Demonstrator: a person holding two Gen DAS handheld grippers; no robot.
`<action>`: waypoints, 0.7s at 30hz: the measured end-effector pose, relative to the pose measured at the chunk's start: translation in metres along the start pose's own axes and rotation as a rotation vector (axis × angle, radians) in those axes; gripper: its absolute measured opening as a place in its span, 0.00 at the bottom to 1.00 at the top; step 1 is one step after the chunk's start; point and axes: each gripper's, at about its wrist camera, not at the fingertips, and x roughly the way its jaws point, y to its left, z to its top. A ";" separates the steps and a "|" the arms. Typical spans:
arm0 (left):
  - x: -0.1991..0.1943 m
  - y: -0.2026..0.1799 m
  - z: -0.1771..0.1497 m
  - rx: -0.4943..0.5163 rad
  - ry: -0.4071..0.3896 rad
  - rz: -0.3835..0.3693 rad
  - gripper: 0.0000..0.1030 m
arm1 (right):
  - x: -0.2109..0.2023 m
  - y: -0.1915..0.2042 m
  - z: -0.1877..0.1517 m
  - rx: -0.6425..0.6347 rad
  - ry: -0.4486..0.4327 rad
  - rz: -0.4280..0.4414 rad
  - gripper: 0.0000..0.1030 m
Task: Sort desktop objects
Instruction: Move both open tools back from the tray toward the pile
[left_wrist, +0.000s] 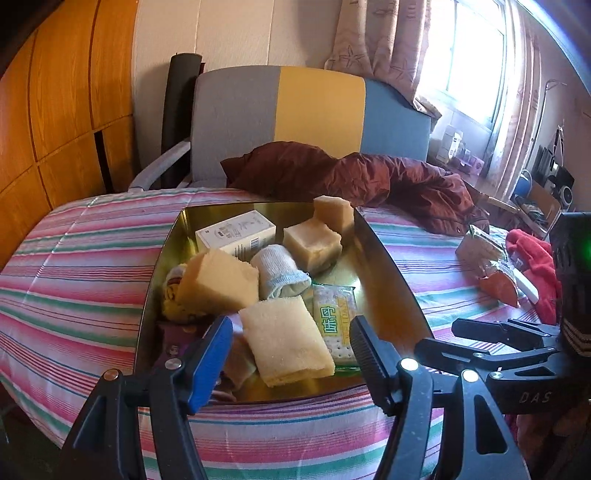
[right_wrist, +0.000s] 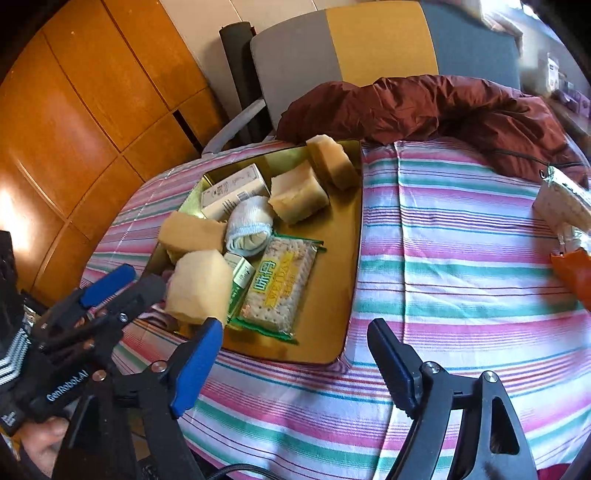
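A gold tray (left_wrist: 388, 258) sits on the striped cloth and holds several yellow sponge blocks, a white box (left_wrist: 236, 232), a rolled pale sock (left_wrist: 280, 271) and a green cracker packet (left_wrist: 336, 321). My left gripper (left_wrist: 290, 323) hangs open over the tray's near end. A flat sponge (left_wrist: 284, 339) lies just beyond its fingertips, and the pads do not press on it. From the right wrist view, the left gripper (right_wrist: 144, 278) stands beside that sponge (right_wrist: 199, 288). My right gripper (right_wrist: 294, 326) is open and empty above the tray's front edge (right_wrist: 314, 360).
A maroon jacket (left_wrist: 351, 173) lies behind the tray, in front of a grey, yellow and blue chair (left_wrist: 314, 103). Snack packets (left_wrist: 484, 258) and a red cloth (left_wrist: 535, 266) lie on the cloth to the right. Wooden cabinets (left_wrist: 55, 110) stand at the left.
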 end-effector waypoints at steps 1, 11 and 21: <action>0.000 -0.001 0.000 0.007 0.001 0.006 0.65 | -0.001 0.000 -0.001 -0.004 -0.003 -0.004 0.79; -0.005 -0.015 0.001 0.061 -0.006 0.009 0.65 | -0.012 -0.007 -0.008 -0.017 -0.016 -0.053 0.81; -0.005 -0.039 0.004 0.123 -0.006 -0.038 0.65 | -0.024 -0.039 -0.016 0.045 -0.020 -0.104 0.81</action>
